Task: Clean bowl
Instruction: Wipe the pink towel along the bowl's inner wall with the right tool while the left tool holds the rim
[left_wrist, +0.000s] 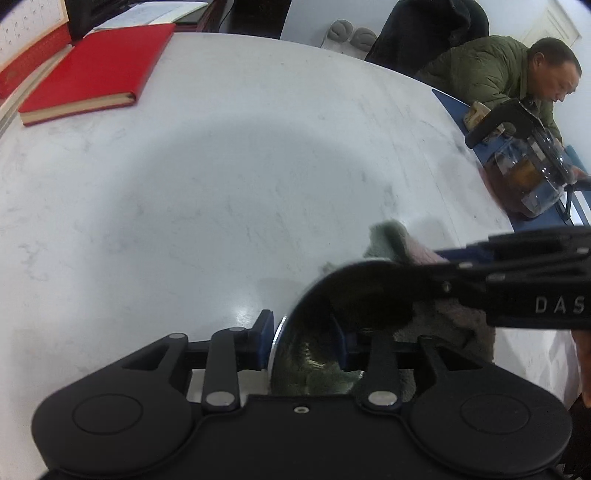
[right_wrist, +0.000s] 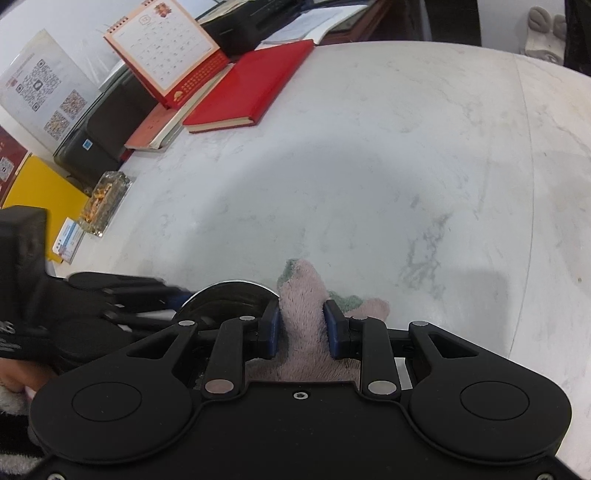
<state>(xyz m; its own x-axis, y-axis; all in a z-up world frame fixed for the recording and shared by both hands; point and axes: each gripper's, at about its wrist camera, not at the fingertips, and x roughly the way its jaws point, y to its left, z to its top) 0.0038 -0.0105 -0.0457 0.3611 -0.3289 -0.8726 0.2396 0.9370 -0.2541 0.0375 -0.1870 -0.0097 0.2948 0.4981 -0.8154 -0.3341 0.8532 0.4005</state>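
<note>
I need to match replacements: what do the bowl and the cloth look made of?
Bowl: probably stainless steel, polished; its rim gleams and the wall mirrors its surroundings. Cloth: soft terry or fleece, matte pink with green; fuzzy pile bunches between the right gripper.

We see a pale marbled tabletop (right_wrist: 369, 166). Along its far left edge lies a closed red notebook (right_wrist: 251, 88), and just beside it a desk calendar (right_wrist: 162, 55) stands tilted on other books. Further down that left edge sit a black box (right_wrist: 107, 125), a clear glass ashtray (right_wrist: 105, 203) and a yellow folder (right_wrist: 40, 192). At the right edge a glass teapot (left_wrist: 532, 173) stands near a person in a green jacket (left_wrist: 487, 74).
</note>
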